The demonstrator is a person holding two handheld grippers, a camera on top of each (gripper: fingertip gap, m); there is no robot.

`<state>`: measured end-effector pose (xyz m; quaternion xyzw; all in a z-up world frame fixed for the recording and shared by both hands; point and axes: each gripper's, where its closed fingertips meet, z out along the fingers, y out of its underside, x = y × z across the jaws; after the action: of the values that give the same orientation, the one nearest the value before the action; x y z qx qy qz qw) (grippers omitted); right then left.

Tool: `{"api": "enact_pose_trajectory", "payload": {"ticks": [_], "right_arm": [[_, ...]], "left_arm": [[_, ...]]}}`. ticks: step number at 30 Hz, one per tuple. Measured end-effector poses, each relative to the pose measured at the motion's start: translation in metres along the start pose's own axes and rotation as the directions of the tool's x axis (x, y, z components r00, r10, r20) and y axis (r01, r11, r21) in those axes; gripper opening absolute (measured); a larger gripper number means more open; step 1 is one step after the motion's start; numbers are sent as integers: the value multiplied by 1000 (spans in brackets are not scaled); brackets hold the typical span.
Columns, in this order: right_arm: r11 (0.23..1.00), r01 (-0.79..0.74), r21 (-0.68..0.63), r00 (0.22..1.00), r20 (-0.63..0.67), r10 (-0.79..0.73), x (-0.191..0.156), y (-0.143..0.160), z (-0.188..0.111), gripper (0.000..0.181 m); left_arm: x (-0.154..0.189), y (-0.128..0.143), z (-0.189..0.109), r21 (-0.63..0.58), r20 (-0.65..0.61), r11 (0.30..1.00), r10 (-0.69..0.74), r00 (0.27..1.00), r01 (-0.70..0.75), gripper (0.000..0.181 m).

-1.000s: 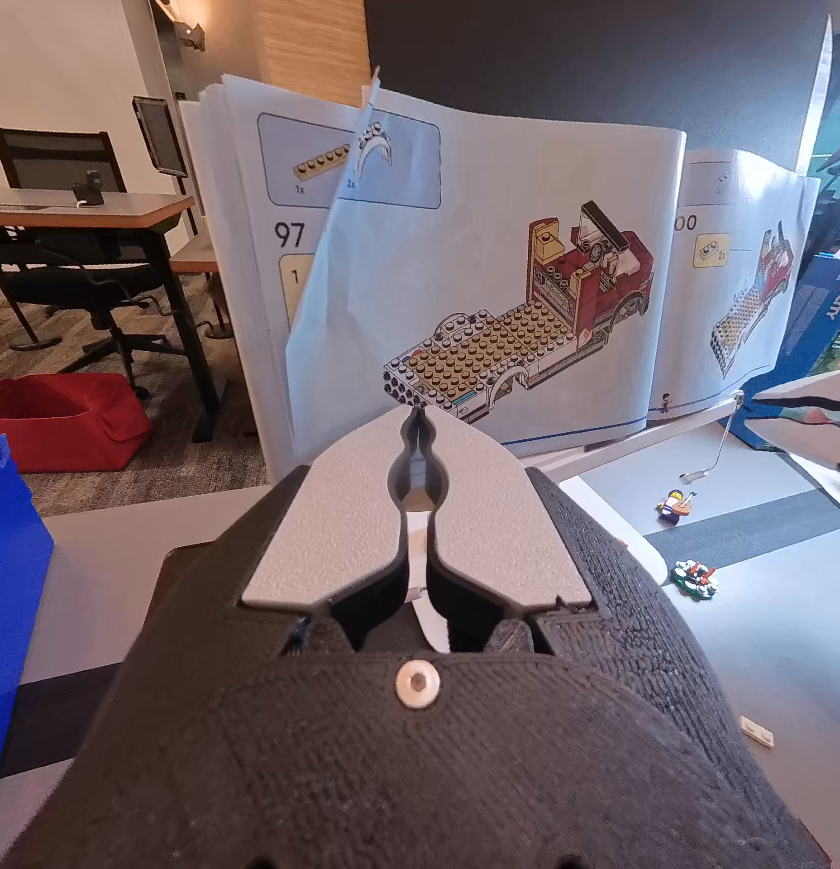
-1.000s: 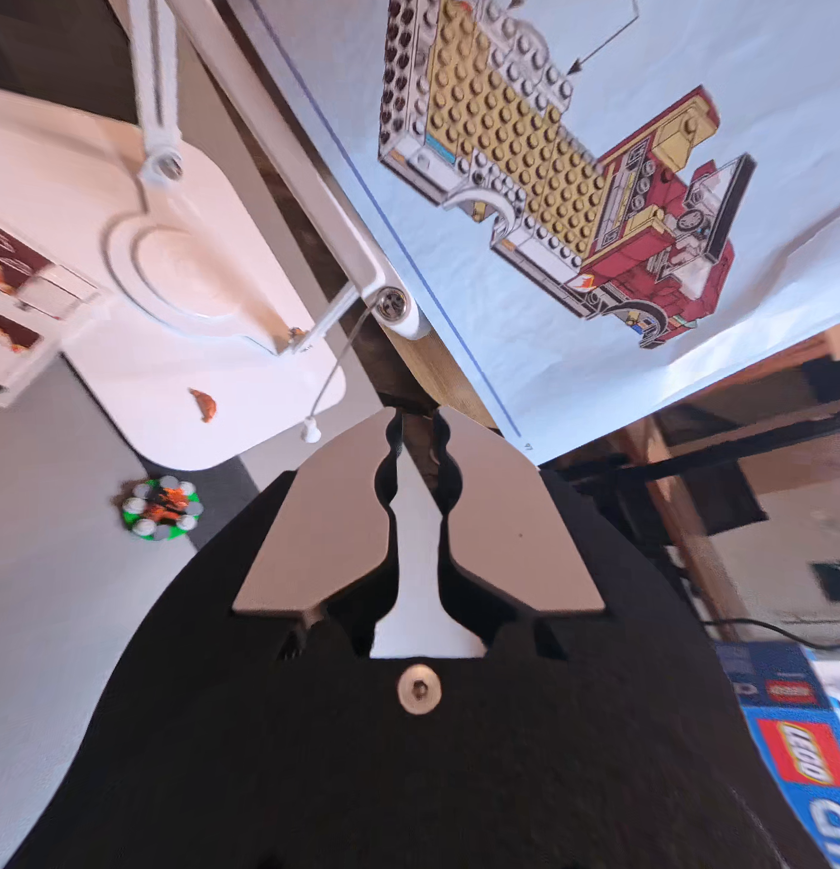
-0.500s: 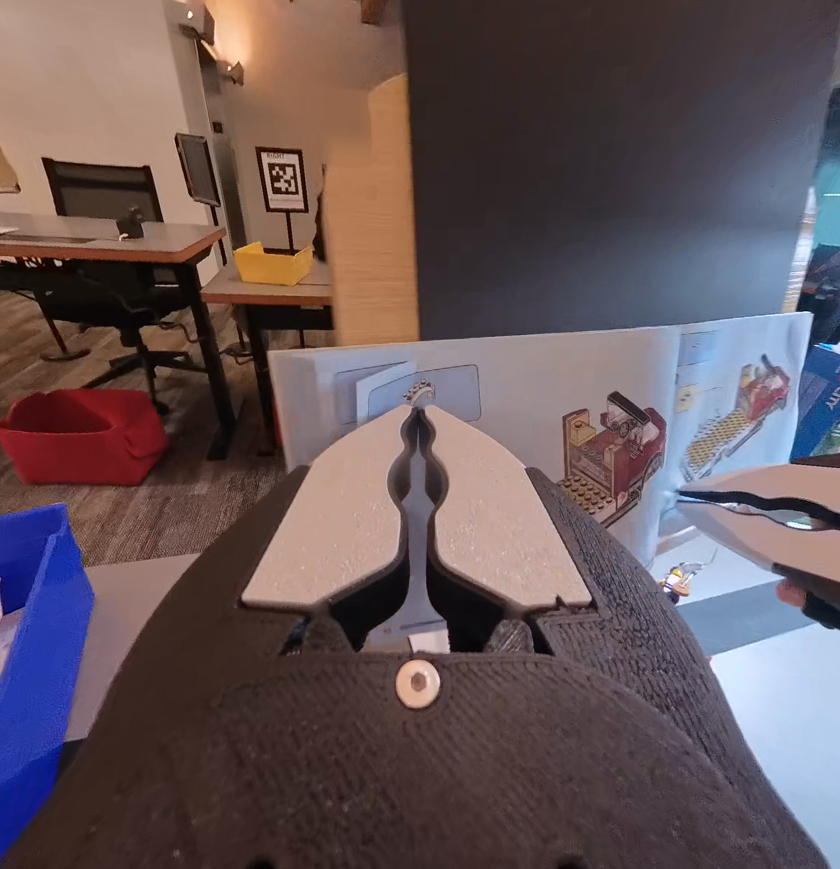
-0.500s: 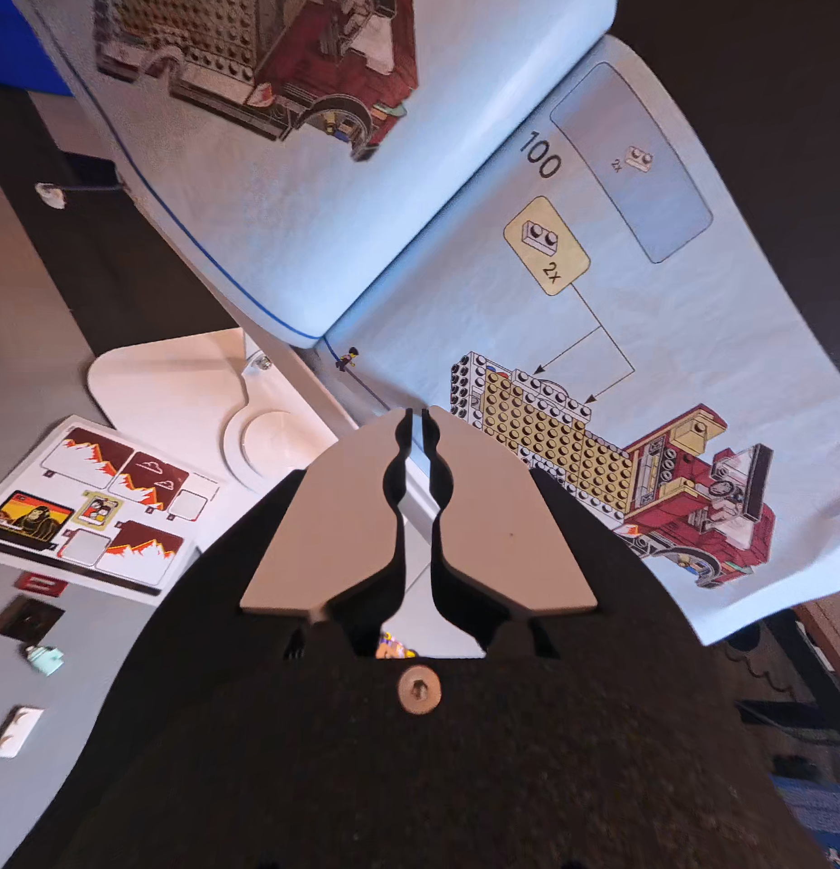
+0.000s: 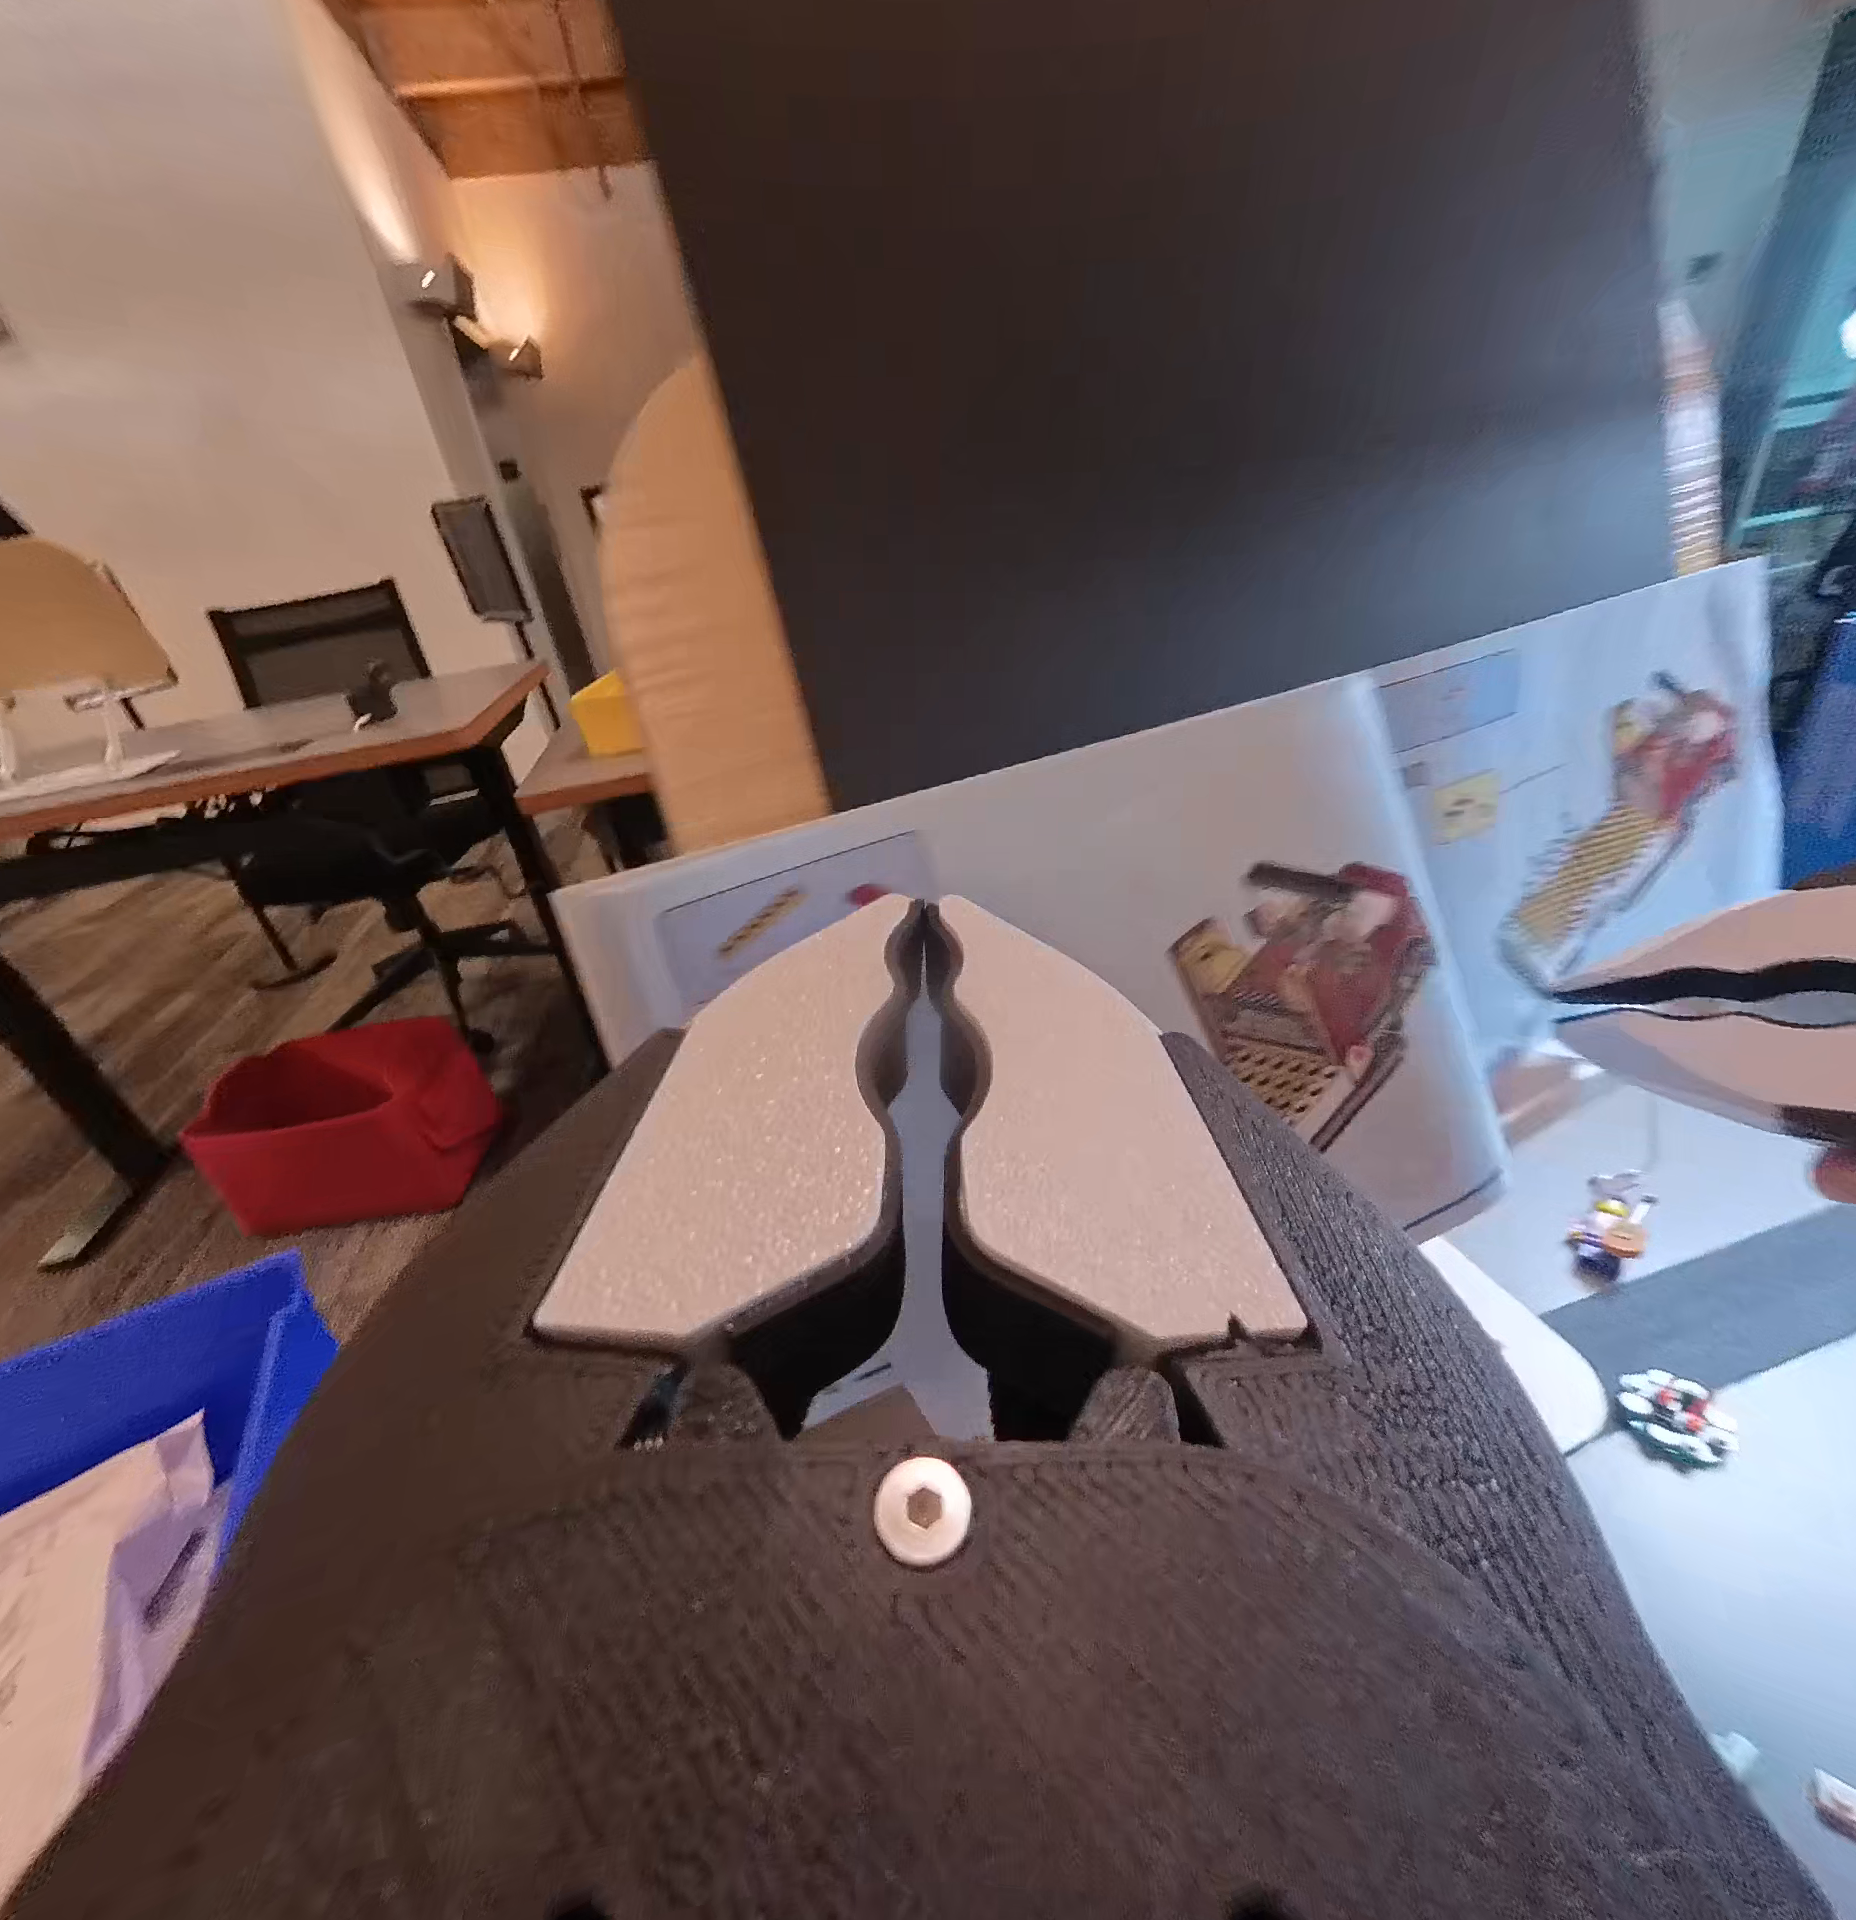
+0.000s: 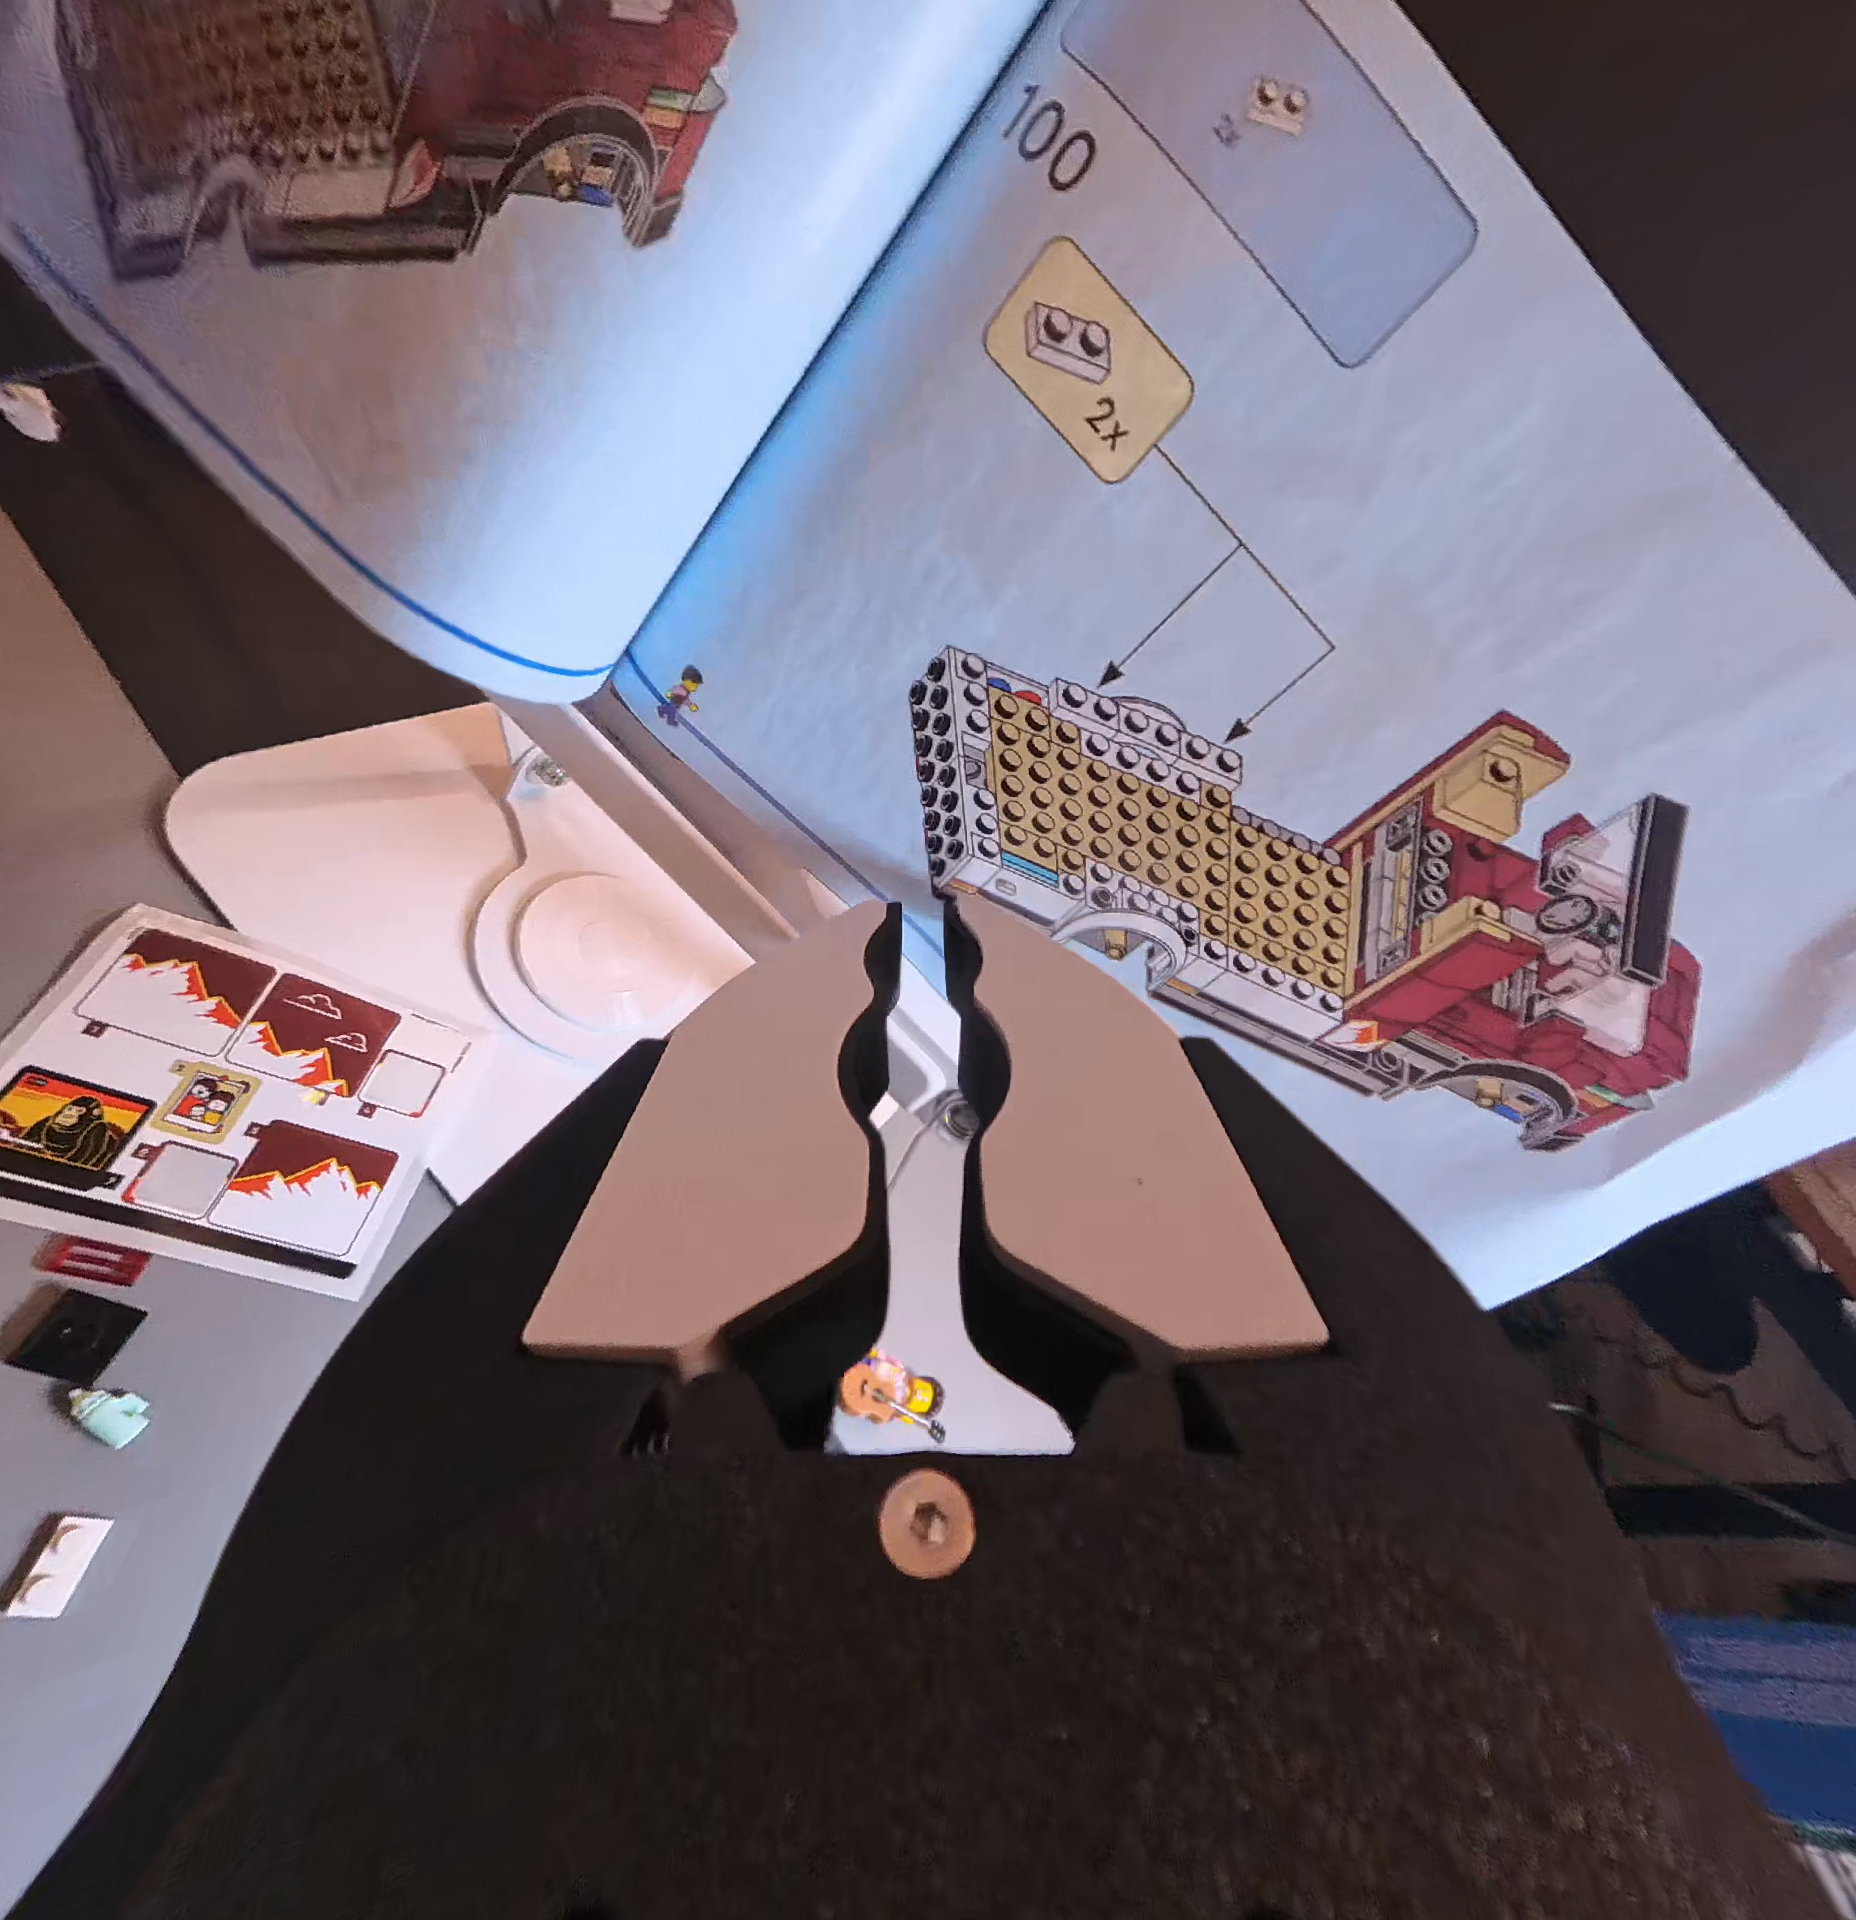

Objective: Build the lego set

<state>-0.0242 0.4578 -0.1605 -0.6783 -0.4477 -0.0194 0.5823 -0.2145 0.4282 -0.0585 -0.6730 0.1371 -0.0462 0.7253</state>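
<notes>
2 grippers are up in the air, and both hold nothing. The left gripper (image 5: 922, 910) has its tips pressed together. The right gripper (image 6: 919, 912) has a thin gap between its tips. Just past them stands the open booklet (image 6: 1319, 582) on a white stand (image 6: 384, 831). A sticker sheet (image 6: 207, 1091) and small loose bricks (image 6: 51, 1564) lie on the grey table (image 6: 72, 1766).

We saw a pale blue instruction booklet (image 6: 1423, 582) printed with a red and tan truck, a white sticker sheet (image 6: 228, 1101) with dark red flame patterns, a blue bin (image 5: 124, 1392), and a red basket (image 5: 342, 1132).
</notes>
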Motion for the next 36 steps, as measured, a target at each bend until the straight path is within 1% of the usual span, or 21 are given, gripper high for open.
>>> {"api": "enact_pose_trajectory", "payload": {"ticks": [2, 4, 6, 8, 11, 15, 17, 19, 21, 22, 24, 25, 26, 27, 29, 30, 31, 32, 33, 35, 36], "right_arm": [[1000, -31, -3, 999, 9, 31, 1, 1, 0, 7], [999, -43, -6, 999, 3, 43, 0, -2, -2, 8], [997, -34, 67, 999, 36, 32, -11, -20, -8, 7], [993, -9, 122, 996, 92, -2, -28, -40, -12, 8], [990, 35, 138, 990, 133, -54, -48, -59, -6, 9], [991, 88, 101, 989, 106, -99, -51, -68, 13, 4], [992, 82, 101, 990, 107, -93, -51, -71, 18, 0], [992, 87, 91, 991, 94, -96, -52, -72, 21, 0], [992, 96, 78, 992, 76, -102, -52, -72, 22, 0], [993, 91, 72, 993, 73, -97, -52, -73, 23, 0], [994, 83, 69, 993, 80, -88, -52, -73, 23, 0], [994, 83, 71, 992, 84, -89, -52, -73, 23, 0], [994, 82, 72, 992, 87, -88, -52, -73, 24, 0], [994, 82, 69, 992, 89, -88, -51, -73, 24, 0], [995, 83, 63, 992, 93, -89, -52, -73, 24, 0], [995, 82, 61, 992, 94, -87, -52, -73, 24, 0], [995, 81, 58, 992, 95, -86, -52, -73, 24, 0], [995, 80, 54, 992, 96, -85, -51, -73, 24, 0], [996, 78, 50, 992, 98, -83, -51, -73, 24, 0], [997, 72, 40, 992, 101, -76, -51, -74, 25, 0], [997, 66, 33, 992, 103, -69, -52, -74, 26, 0]], "left_arm": [[26, -3, -5, 10, -50, 999, 32, 998, -32, 0], [56, 5, -7, -7, -114, 997, 79, 990, -80, 0], [75, 15, -9, -27, -140, 994, 104, 985, -109, 0], [83, 18, -10, -24, -155, 996, 79, 985, -83, 0], [82, 15, -19, 4, -139, 999, 47, 989, -47, 0], [67, 6, -44, 76, -95, 996, -46, 994, 53, 0], [59, 20, -53, 64, -91, 986, -146, 985, 152, 0], [51, 49, -54, 0, -83, 959, -283, 955, 284, 0], [48, 89, -51, -101, -85, 879, -475, 876, 467, 0], [51, 106, -50, -147, -99, 808, -586, 804, 571, 2], [64, 133, -43, -250, -128, 618, -784, 607, 745, 16], [68, 138, -40, -265, -147, 512, -859, 490, 817, 23], [66, 139, -36, -238, -161, 416, -908, 387, 877, 31], [61, 139, -32, -199, -171, 340, -936, 309, 919, 38], [52, 141, -22, -142, -179, 225, -964, 198, 964, 45], [44, 139, -19, -98, -199, 166, -969, 144, 981, 42], [35, 134, -18, -53, -237, 112, -967, 97, 992, 29], [29, 127, -20, -15, -291, 93, -953, 84, 996, 9], [25, 120, -22, 11, -320, 117, -941, 114, 993, 4], [24, 106, -27, 78, -297, 230, -924, 243, 970, 1], [26, 101, -28, 102, -244, 312, -913, 328, 945, 1]]}}
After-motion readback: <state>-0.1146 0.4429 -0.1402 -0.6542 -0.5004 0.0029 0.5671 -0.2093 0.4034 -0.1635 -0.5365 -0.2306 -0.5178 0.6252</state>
